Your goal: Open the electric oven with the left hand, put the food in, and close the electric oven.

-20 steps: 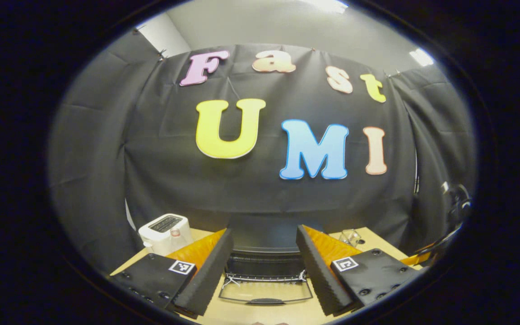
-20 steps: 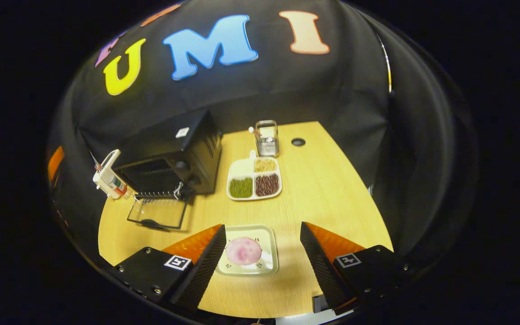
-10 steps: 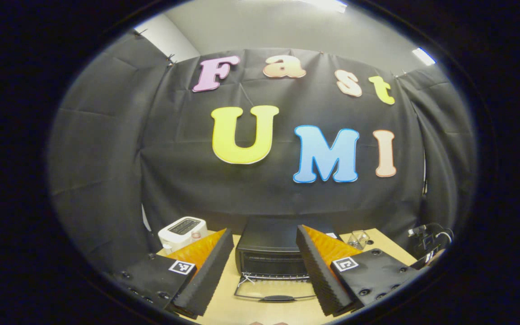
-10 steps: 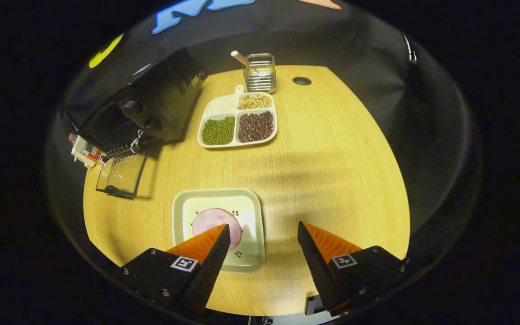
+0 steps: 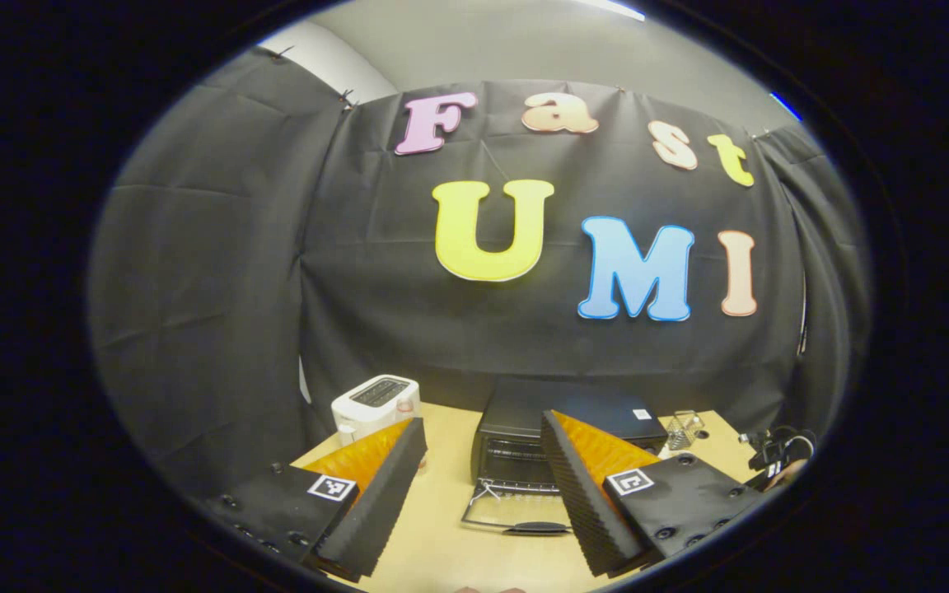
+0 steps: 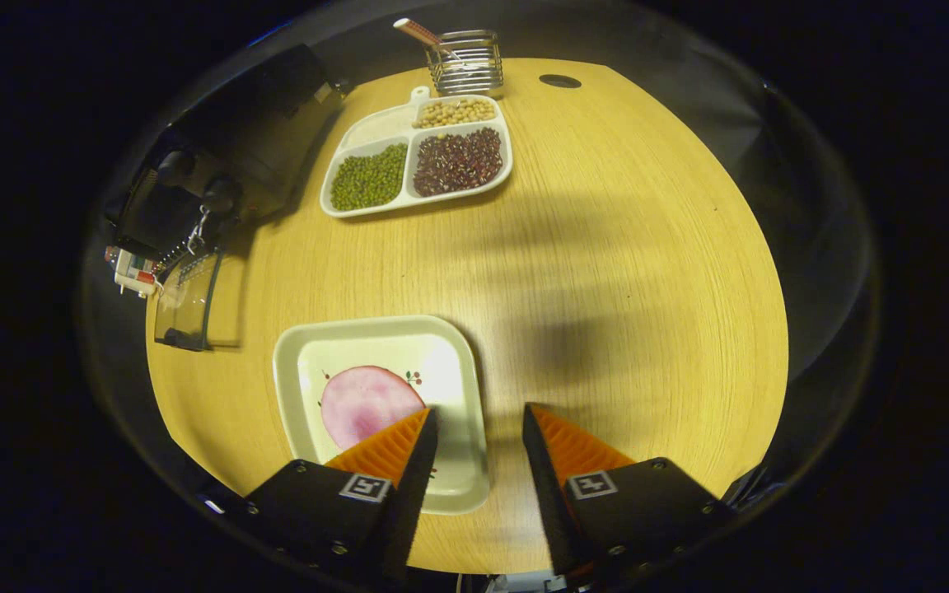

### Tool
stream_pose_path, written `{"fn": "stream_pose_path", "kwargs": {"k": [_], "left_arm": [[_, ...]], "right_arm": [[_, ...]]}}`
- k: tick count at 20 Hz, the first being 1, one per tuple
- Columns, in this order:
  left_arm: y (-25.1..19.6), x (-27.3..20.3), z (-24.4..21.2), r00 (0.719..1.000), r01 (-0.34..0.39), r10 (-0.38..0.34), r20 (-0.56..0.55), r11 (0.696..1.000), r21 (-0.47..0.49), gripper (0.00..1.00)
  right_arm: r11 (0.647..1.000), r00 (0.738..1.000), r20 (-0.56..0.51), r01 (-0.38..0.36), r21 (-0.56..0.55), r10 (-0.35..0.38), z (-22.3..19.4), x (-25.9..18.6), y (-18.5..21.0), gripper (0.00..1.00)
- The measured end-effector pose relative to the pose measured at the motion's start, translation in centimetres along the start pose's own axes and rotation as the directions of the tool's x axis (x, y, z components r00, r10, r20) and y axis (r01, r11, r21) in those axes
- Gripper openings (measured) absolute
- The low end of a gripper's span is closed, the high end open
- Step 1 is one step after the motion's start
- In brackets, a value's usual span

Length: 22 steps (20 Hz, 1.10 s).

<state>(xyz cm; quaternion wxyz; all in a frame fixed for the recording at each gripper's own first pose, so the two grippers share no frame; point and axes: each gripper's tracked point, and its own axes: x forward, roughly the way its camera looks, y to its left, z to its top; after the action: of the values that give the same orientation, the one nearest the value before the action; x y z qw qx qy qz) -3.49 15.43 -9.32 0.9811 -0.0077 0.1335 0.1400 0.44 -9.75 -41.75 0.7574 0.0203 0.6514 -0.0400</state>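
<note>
The black electric oven (image 5: pixel 561 424) stands at the back of the wooden table, its glass door (image 5: pixel 516 515) folded down flat. My left gripper (image 5: pixel 483 461) hovers open well in front of it, holding nothing. In the right gripper view the oven (image 6: pixel 219 156) is at the far left, with its door (image 6: pixel 182 301) down. Close below me is a square pale plate (image 6: pixel 441 354) carrying a round pink slice of food (image 6: pixel 363 403). My right gripper (image 6: pixel 476 412) is open and straddles the plate's right rim: one finger is over the plate beside the slice, the other over the table.
A white toaster (image 5: pixel 376 401) stands left of the oven. A divided tray of beans (image 6: pixel 417 156) and a wire basket (image 6: pixel 462 58) sit right of the oven. Bare tabletop (image 6: pixel 623 247) stretches to the right of the plate.
My right gripper has come down and forward over the plate, and its fingers have drawn closer together. My left gripper has backed away and drifted left, so the oven looks smaller and further right.
</note>
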Motion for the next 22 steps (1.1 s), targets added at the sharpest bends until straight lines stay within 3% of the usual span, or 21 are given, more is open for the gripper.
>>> {"fn": "stream_pose_path", "kwargs": {"k": [1, 2, 4, 7, 8, 10, 11, 12, 13, 14, 15, 17, 20, 21, 22], "left_arm": [[0.2, -0.1, -0.1, 1.0, -0.004, 0.004, -0.003, 1.0, -0.005, 0.95], [0.4, -0.1, -0.3, 1.0, -0.007, 0.007, -0.006, 1.0, -0.011, 1.0], [0.6, 0.2, -0.9, 1.0, -0.006, 0.006, -0.021, 1.0, -0.023, 1.0], [0.6, 0.4, -1.6, 0.999, -0.001, 0.0, -0.035, 0.999, -0.043, 1.0], [0.5, 0.5, -1.8, 0.999, 0.003, -0.005, -0.04, 0.999, -0.048, 1.0], [0.5, 0.7, -2.0, 0.999, 0.007, -0.01, -0.046, 0.999, -0.054, 0.95], [0.4, 0.8, -2.0, 0.999, 0.01, -0.012, -0.045, 0.998, -0.059, 0.95], [0.4, 1.0, -2.1, 0.999, 0.014, -0.017, -0.047, 0.998, -0.064, 1.0], [0.4, 1.1, -2.3, 0.999, 0.017, -0.02, -0.05, 0.997, -0.069, 1.0], [0.5, 1.1, -2.4, 0.998, 0.017, -0.021, -0.052, 0.997, -0.072, 0.95], [0.5, 1.3, -2.3, 0.998, 0.019, -0.023, -0.053, 0.997, -0.076, 1.0], [0.6, 1.4, -2.0, 0.999, 0.025, -0.029, -0.046, 0.996, -0.08, 0.95], [1.1, 1.8, -1.2, 0.999, 0.029, -0.031, -0.03, 0.997, -0.074, 0.95], [1.1, 2.0, -1.2, 0.999, 0.031, -0.033, -0.031, 0.997, -0.074, 1.0], [1.1, 2.1, -1.1, 0.999, 0.034, -0.036, -0.032, 0.997, -0.076, 0.95]], "right_arm": [[1.0, 1.0, -0.012, 0.004, -0.012, -0.004, -0.1, 0.0, 0.1, 0.59], [1.0, 1.0, -0.018, 0.013, -0.023, -0.013, 0.1, -0.2, 0.1, 0.58], [0.999, 0.999, -0.025, 0.03, -0.04, -0.031, -0.1, 0.1, 0.3, 0.59], [0.998, 1.0, -0.028, 0.008, -0.064, -0.01, 0.1, -0.2, 0.9, 0.6], [1.0, 1.0, -0.018, -0.013, -0.028, 0.012, 0.8, -0.7, 1.3, 0.6], [1.0, 0.999, -0.019, -0.027, -0.015, 0.027, -0.1, 0.3, 1.3, 0.27], [0.999, 0.999, -0.003, -0.038, -0.007, 0.038, 0.1, 1.0, 0.9, 0.26], [0.998, 0.998, -0.003, -0.056, 0.026, 0.056, 0.0, -1.1, 0.7, 0.11], [0.995, 0.996, -0.01, -0.086, 0.041, 0.087, 0.2, 0.3, 0.7, 0.04], [0.993, 0.994, 0.002, -0.106, 0.059, 0.106, 0.0, 0.1, 0.6, 0.02], [0.989, 0.992, 0.002, -0.123, 0.087, 0.123, 0.0, -0.2, 0.6, 0.02], [0.971, 0.983, -0.003, -0.182, 0.157, 0.185, -0.6, -0.3, 1.2, 0.02], [0.914, 0.954, 0.025, -0.293, 0.282, 0.299, -1.4, -0.8, 2.3, 0.02], [0.895, 0.946, 0.044, -0.319, 0.312, 0.322, -1.4, -1.2, 2.3, 0.02], [0.876, 0.938, 0.059, -0.342, 0.341, 0.343, -1.5, -1.6, 2.5, 0.02]]}}
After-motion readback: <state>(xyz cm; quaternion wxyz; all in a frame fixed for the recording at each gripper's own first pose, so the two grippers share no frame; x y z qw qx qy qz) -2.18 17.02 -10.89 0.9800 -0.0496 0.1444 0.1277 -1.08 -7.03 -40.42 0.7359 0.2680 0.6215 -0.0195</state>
